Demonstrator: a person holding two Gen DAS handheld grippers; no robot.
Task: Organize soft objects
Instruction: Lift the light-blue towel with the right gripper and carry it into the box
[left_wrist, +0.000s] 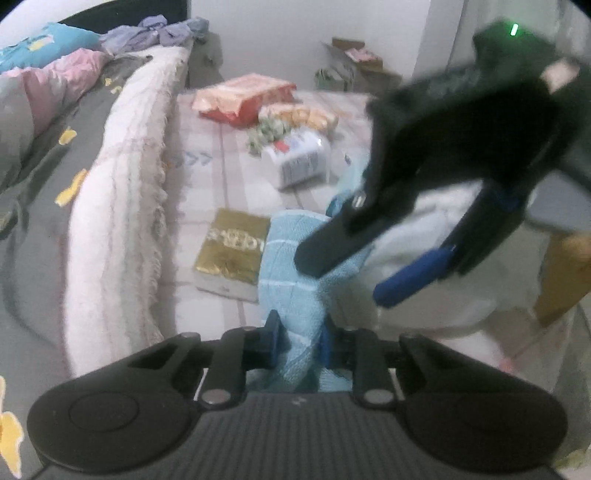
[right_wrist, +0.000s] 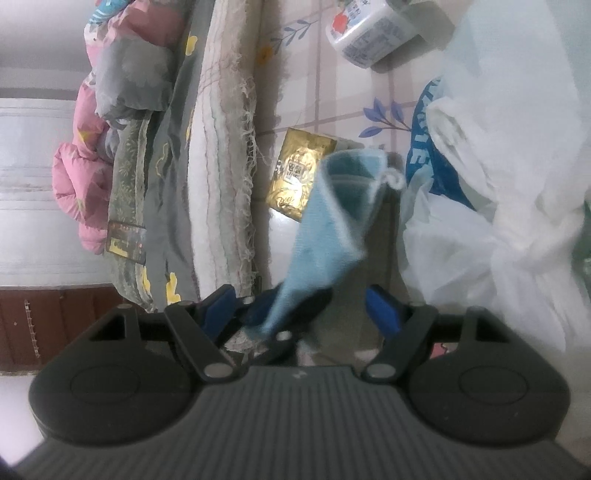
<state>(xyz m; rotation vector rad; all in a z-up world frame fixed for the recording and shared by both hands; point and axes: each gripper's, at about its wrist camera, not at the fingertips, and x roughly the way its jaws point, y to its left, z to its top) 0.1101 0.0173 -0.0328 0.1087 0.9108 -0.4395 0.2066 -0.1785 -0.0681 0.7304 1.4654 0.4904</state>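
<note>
Left wrist view: the left gripper (left_wrist: 301, 341) clenches a light blue ribbed cloth (left_wrist: 291, 266), which hangs above the tiled floor (left_wrist: 221, 177) beside a gold foil packet (left_wrist: 231, 251). The right gripper (left_wrist: 351, 273) hovers spread apart over a white plastic bag (left_wrist: 436, 236).

Right wrist view: the right gripper (right_wrist: 301, 310) is released, jaws wide; the cloth (right_wrist: 328, 225) dangles between them, touching neither pad, near the bed's frayed white mattress edge (right_wrist: 225, 155).

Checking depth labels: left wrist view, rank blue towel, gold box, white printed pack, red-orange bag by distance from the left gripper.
1. Blue towel: pinched in the left gripper.
2. Gold box: on the floor, just left of the towel.
3. White printed pack: mid-floor, beyond the box.
4. Red-orange bag: farthest, near the back wall.
</note>
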